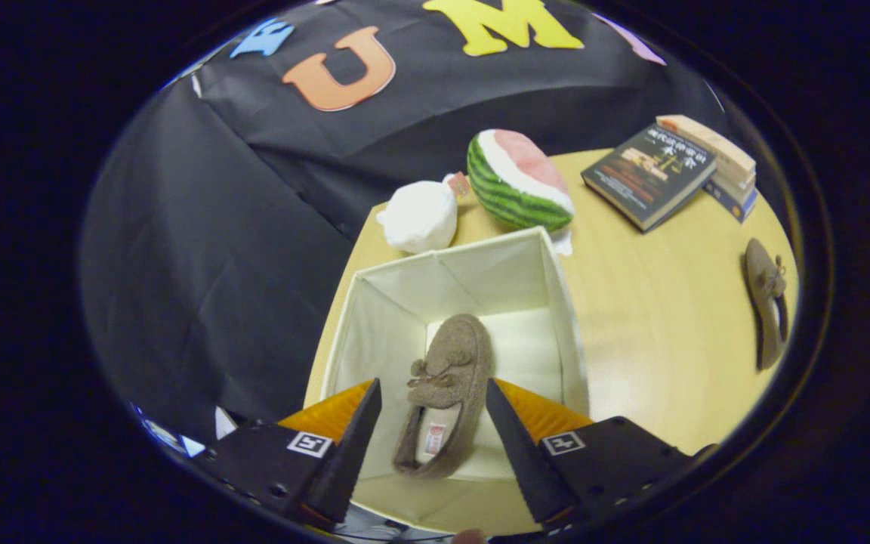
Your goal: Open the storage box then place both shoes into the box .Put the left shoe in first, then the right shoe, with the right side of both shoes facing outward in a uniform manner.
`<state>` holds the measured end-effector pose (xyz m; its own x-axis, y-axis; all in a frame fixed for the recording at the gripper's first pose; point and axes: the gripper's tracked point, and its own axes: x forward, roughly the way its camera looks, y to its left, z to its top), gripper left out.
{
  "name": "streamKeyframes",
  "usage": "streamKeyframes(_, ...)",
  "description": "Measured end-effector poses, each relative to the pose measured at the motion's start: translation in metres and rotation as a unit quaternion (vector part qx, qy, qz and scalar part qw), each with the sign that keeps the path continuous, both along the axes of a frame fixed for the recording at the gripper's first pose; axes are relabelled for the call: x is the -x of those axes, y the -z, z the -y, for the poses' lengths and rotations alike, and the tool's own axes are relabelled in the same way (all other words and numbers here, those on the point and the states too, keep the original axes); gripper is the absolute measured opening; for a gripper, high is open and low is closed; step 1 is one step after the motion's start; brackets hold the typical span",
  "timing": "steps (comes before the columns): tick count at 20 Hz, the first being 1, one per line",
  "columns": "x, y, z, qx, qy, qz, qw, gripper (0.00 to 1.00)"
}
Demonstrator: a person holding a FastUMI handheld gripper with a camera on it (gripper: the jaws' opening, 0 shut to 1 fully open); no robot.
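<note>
Gripper [433, 389] fingers spread wide, holding nothing, above open white storage box [567, 317]; brown slipper [446, 393] lies inside between them. Second slipper [767, 310] on wooden table [654, 317], well apart.

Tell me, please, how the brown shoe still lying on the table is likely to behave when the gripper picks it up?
The shoe on the table looks like a soft, fuzzy slipper, so it will probably sag or fold if pinched at one end. Its nap should give decent grip. It lies flat, so it is unlikely to roll. The gripper is open above the shoe in the box.
</note>
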<state>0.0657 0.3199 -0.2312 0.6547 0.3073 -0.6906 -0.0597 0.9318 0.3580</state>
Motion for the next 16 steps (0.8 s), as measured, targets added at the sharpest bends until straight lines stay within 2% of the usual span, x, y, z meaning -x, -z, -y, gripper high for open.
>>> streamKeyframes(1,0.004,-0.016,0.006,0.005,-0.005,0.016,1.0,0.95)
streamKeyframes(4,0.013,-0.056,0.034,0.013,-0.01,0.06,0.998,0.96)
streamKeyframes(8,0.025,-0.096,0.105,0.018,0.016,0.094,0.995,0.96)
streamKeyframes(16,0.058,-0.106,0.298,0.067,0.089,0.118,0.987,0.96)
